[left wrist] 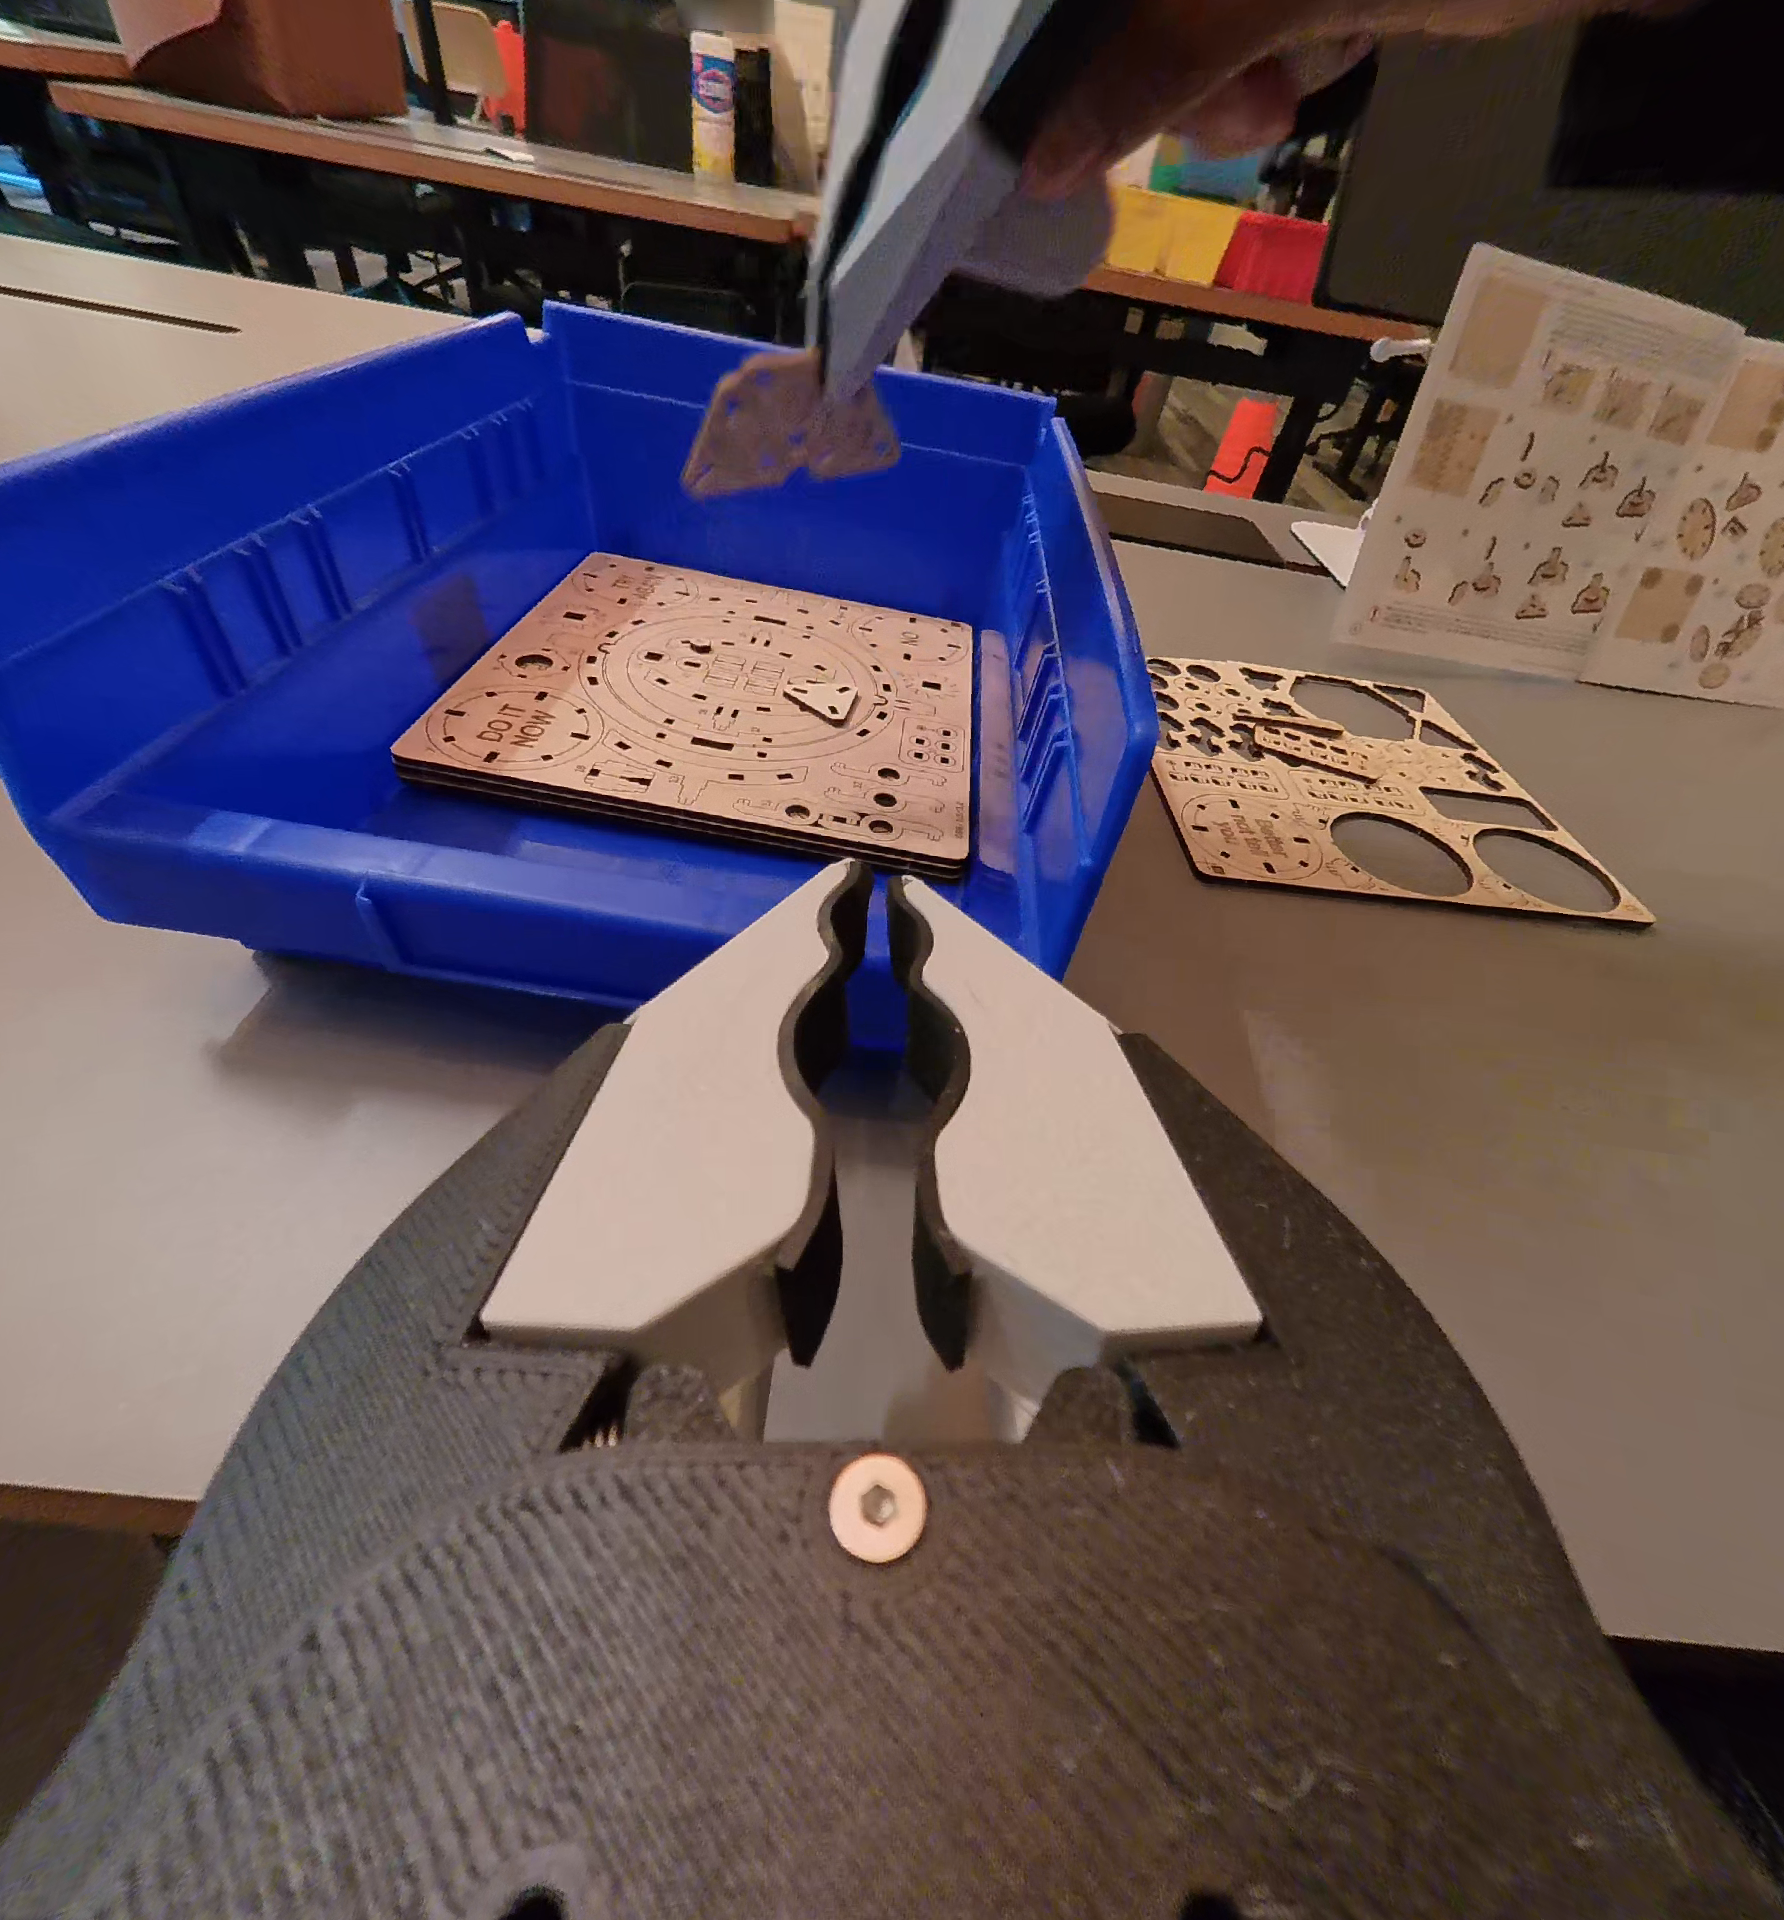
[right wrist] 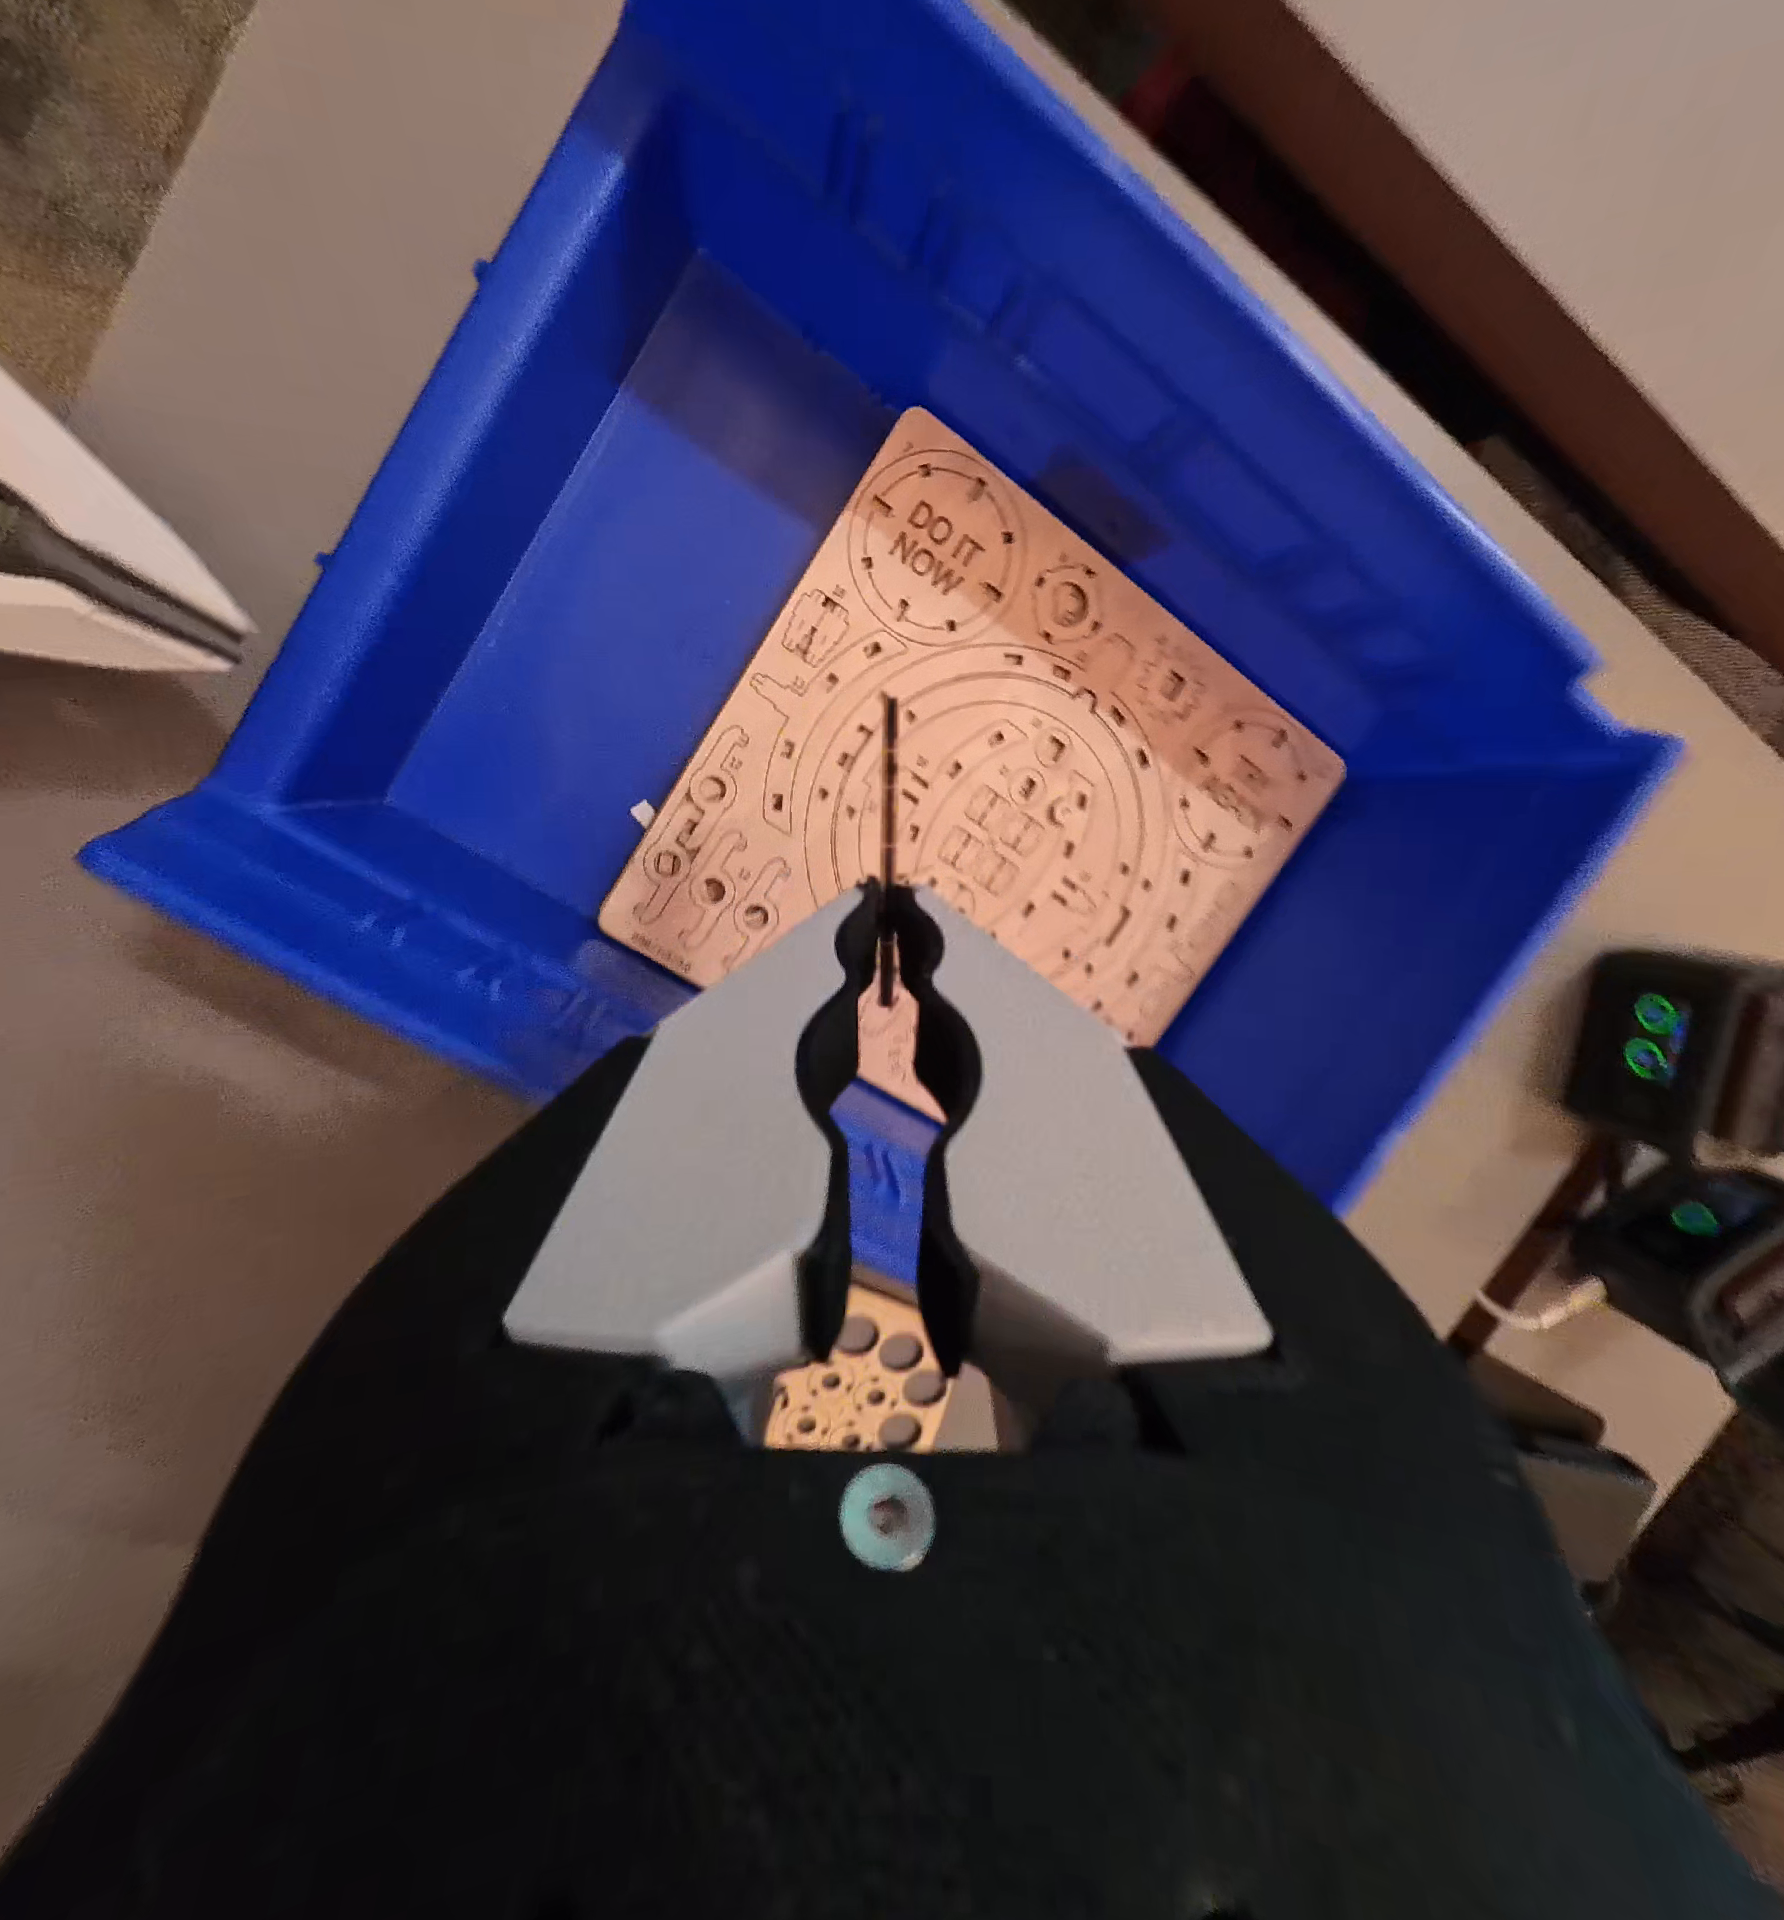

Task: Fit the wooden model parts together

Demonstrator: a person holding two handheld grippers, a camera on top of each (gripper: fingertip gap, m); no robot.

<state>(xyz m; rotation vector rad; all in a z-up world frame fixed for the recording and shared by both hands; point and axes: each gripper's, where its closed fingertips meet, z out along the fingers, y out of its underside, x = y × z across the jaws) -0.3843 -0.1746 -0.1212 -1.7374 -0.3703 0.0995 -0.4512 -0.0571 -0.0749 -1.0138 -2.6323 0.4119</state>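
My right gripper (right wrist: 886, 899) is shut on a thin flat wooden piece (right wrist: 889, 790), seen edge-on as a dark line sticking out past the fingertips. In the left wrist view the right gripper (left wrist: 846, 374) hangs above the blue bin (left wrist: 244, 665), and the piece (left wrist: 789, 431) shows as a rounded plate with small holes. A stack of uncut wooden sheets (left wrist: 680, 717) lies in the bin, also visible in the right wrist view (right wrist: 1023, 748). A small triangular wooden piece (left wrist: 818, 701) rests on top. My left gripper (left wrist: 877, 883) is shut with nothing in it, just before the bin's front wall.
A partly punched-out wooden sheet (left wrist: 1387, 800) lies on the grey table (left wrist: 1490, 1247) right of the bin. An instruction leaflet (left wrist: 1615, 499) stands behind it. More tables and coloured boxes are in the background. Spacing between my two grippers at the tips: around 15 cm.
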